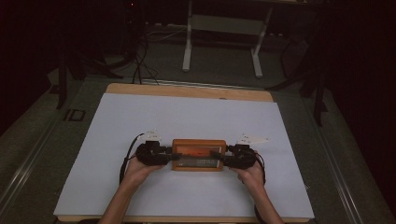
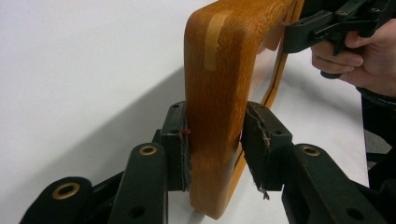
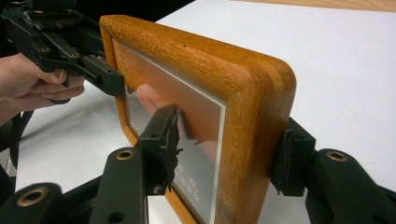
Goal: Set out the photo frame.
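The wooden picture frame (image 1: pixel 198 155) sits near the front middle of the white sheet covering the table (image 1: pixel 187 91), its long axis running left to right across the person's body, with the glass pane (image 3: pixel 187 126) on the side facing the person. In the gripper views it appears tipped up on its long edge rather than lying flat, though how far off the sheet it sits cannot be told.

Each short end lies straight ahead of one claw. The left claw (image 2: pixel 215 144) straddles the left end, one pad (image 2: pixel 180 140) flat against the wood and the other just touching or a hair off it, so it pinches the frame or is about to. The right claw (image 3: pixel 224 154) straddles the right end, one pad (image 3: pixel 163 135) over the glass face and the other behind the wooden back, pinching the frame.

Both hands are equally near, one at each end, so any lift or turn probably depends on the two claws moving together along that shared long axis.
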A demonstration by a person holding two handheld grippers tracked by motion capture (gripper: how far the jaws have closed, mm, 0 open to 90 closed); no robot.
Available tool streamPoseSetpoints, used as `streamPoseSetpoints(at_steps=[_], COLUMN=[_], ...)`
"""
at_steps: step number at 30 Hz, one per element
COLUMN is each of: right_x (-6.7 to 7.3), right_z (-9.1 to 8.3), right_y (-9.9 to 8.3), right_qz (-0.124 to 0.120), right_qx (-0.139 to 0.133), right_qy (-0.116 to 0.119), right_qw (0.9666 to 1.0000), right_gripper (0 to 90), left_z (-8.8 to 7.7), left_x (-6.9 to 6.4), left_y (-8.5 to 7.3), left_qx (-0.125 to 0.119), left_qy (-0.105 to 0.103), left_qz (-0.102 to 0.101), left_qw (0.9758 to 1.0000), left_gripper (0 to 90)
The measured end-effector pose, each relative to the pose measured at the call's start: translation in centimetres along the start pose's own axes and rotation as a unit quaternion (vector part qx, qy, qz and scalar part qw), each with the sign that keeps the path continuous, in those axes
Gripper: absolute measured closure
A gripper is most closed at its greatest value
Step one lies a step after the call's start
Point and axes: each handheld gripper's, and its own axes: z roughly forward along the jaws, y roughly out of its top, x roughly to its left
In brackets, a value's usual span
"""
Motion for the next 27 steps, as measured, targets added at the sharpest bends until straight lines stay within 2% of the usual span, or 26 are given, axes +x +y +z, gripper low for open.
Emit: streamPoseSetpoints(at_steps=[13, 27], right_x=[-0.43, -0.58], right_z=[0.6, 0.78], right_y=[-0.36, -0.43], right_qz=[0.012, 0.014], right_qx=[0.004, 0.003], right_qy=[0.002, 0.002], right_qw=[0.9999, 0.9999], right_gripper=[49.0, 49.4], left_z=[0.27, 0.4], left_x=[0.43, 0.81], left_y=[-0.26, -0.41], left_qx=[0.005, 0.001], left_qy=[0.005, -0.001], left_qz=[-0.01, -0.02], left_qw=[0.9999, 0.9998], left_gripper=[62.6, 62.5])
